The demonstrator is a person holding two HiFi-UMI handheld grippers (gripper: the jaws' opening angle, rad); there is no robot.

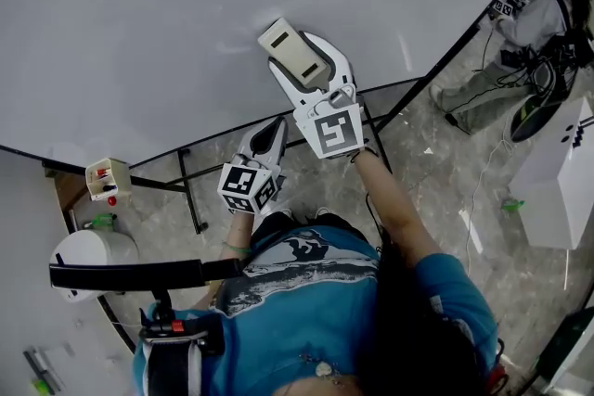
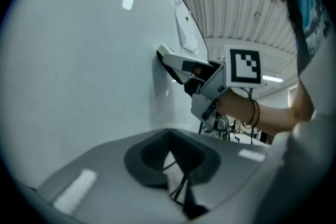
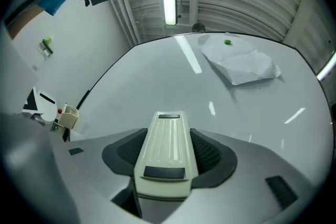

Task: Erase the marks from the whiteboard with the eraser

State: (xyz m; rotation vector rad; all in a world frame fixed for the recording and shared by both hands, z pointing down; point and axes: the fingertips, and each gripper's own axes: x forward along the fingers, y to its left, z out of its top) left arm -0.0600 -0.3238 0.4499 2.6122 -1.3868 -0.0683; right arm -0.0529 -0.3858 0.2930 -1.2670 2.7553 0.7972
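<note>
Head view: one eraser clamped in right gripper on whiteboard; left gripper closed.

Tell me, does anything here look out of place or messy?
Only the crumpled white sheet on the glossy white whiteboard, below a small green dot: it hangs wrinkled and crooked. The cream plastic eraser sits straight in the right gripper.

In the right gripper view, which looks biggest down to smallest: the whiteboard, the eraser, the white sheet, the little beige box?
1. whiteboard
2. eraser and white sheet: about alike; the eraser sits right at the camera, so I won't rank them.
3. little beige box
</note>
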